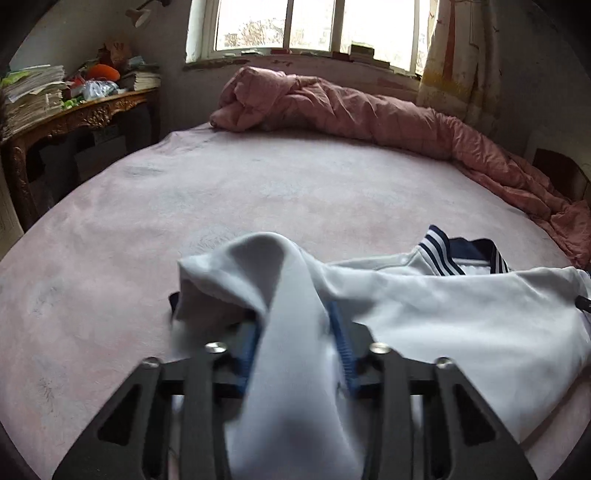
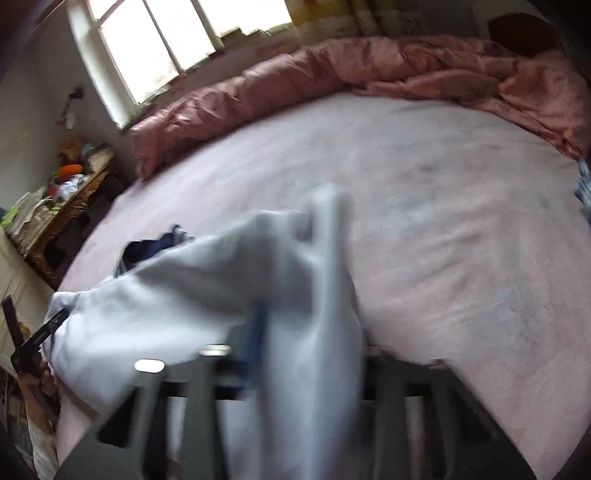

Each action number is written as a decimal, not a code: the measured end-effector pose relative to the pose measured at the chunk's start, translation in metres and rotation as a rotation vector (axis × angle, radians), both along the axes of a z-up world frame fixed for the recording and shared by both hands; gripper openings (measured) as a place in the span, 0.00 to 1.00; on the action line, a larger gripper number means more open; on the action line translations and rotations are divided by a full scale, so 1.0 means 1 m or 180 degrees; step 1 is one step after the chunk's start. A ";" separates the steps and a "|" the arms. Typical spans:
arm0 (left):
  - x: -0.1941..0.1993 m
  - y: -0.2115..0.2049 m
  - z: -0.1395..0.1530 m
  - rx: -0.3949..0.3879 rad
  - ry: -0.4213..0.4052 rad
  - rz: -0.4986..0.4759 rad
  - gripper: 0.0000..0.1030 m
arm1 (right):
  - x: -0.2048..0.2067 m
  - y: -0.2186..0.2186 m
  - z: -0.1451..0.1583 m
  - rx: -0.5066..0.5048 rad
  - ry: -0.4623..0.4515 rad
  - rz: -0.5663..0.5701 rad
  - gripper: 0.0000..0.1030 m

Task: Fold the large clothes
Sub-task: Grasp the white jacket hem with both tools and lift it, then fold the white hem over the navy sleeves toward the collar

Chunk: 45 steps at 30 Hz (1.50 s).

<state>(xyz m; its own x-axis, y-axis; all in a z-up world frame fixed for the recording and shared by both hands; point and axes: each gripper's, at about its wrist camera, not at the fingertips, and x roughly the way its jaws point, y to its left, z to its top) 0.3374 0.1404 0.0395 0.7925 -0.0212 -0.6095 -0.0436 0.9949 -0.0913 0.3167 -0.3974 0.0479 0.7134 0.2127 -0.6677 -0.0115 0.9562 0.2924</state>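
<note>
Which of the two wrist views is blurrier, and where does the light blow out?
Right wrist view: heavy motion smear over the white garment and the right gripper; window pure white. Left wrist view: sharper, with the striped collar crisp, cloth between the left gripper pads slightly soft, window overexposed. Both bow the bed edges.

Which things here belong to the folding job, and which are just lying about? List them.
Job: white cotton top with navy striped collar; left claw and right claw, both clamped on it.
Lying about: crumpled pink quilt; carved wooden side table; stacked papers.
</note>
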 end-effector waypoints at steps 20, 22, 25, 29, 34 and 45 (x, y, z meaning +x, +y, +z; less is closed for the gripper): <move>0.012 -0.003 -0.004 0.0274 -0.0182 0.0361 0.65 | 0.001 0.001 -0.004 -0.0632 -0.0133 -0.0595 0.21; -0.010 -0.006 0.008 0.0394 -0.0538 0.0485 0.89 | -0.009 -0.002 0.002 -0.0663 -0.0224 -0.0774 0.53; -0.045 -0.014 0.029 0.0343 -0.1053 0.0276 0.96 | -0.025 -0.001 0.025 -0.0648 -0.0546 -0.0887 0.64; -0.053 -0.025 0.047 0.0030 -0.0889 -0.0214 1.00 | -0.054 0.007 0.051 -0.0339 -0.0987 -0.0781 0.92; -0.044 -0.069 0.039 -0.0172 -0.0307 -0.0913 0.98 | -0.058 0.046 0.056 -0.0071 -0.0913 -0.0085 1.00; -0.040 -0.123 -0.003 -0.0095 0.0323 -0.1110 0.27 | -0.042 0.129 0.000 -0.0030 0.0082 0.0739 0.16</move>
